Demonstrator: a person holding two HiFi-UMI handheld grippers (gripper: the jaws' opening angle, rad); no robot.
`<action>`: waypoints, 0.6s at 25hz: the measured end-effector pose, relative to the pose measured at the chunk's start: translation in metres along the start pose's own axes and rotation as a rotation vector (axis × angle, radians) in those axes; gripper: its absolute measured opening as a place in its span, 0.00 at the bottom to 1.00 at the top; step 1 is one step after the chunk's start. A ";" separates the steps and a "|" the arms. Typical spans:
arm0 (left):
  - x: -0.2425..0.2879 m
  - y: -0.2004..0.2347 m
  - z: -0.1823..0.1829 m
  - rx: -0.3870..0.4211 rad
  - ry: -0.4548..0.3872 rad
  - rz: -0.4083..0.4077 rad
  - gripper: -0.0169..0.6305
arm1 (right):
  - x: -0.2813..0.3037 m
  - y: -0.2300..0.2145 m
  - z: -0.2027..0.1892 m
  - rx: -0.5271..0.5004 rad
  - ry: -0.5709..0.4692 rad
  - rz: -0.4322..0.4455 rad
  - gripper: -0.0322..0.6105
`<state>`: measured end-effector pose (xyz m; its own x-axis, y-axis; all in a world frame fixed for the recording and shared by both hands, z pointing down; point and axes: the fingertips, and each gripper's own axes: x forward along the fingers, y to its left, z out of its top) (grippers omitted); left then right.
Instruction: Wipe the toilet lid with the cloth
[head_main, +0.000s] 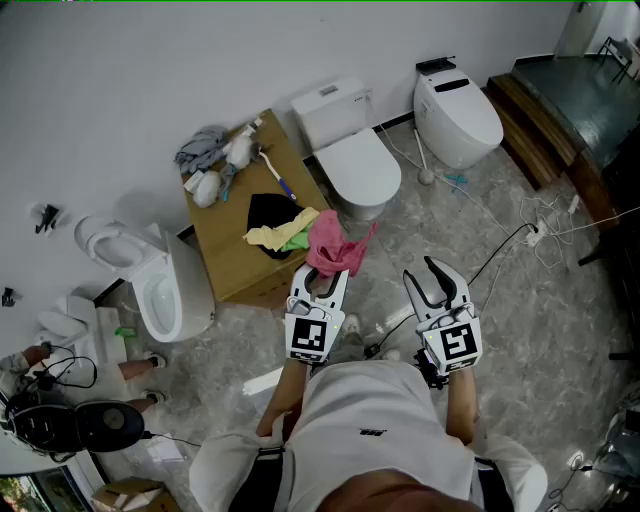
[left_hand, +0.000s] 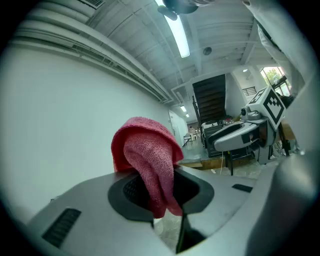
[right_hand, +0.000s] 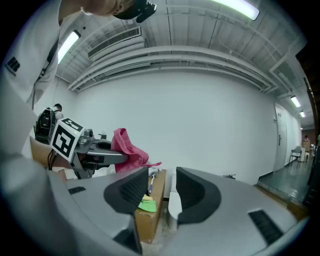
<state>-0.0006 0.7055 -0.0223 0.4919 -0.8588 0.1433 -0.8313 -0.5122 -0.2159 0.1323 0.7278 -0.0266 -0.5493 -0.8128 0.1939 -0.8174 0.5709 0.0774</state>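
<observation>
The pink cloth (head_main: 337, 250) sticks out bunched from the left claw (head_main: 320, 280), whose jaws are clamped on it, held in the air beside the cardboard box (head_main: 225, 255). The toilet lid (head_main: 358, 168), shut, lies ahead of that claw and slightly to its right, with its long axis running toward the wall. The right claw (head_main: 437, 283) gapes wide and empty, about as near to the lid. The cloth-bearing left should probably reach forward.

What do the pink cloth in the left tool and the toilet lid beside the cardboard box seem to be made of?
Pink cloth: soft fabric, likely microfibre or terry; matte, nubbly weave, limp folds.
Toilet lid: hard, smooth, white with a faint sheen; plastic or ceramic, cannot tell which.
</observation>
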 end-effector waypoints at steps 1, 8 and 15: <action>-0.002 -0.004 0.000 -0.001 0.004 0.001 0.19 | -0.003 0.000 -0.001 0.010 -0.001 0.007 0.33; 0.004 -0.015 -0.008 -0.001 0.025 0.009 0.19 | 0.002 -0.014 -0.012 0.052 -0.019 0.019 0.33; 0.055 0.020 -0.021 -0.013 0.007 0.020 0.19 | 0.061 -0.043 -0.013 0.031 -0.003 0.011 0.33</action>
<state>0.0041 0.6485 0.0019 0.4736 -0.8685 0.1463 -0.8441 -0.4950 -0.2063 0.1362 0.6553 -0.0051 -0.5589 -0.8067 0.1920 -0.8161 0.5761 0.0453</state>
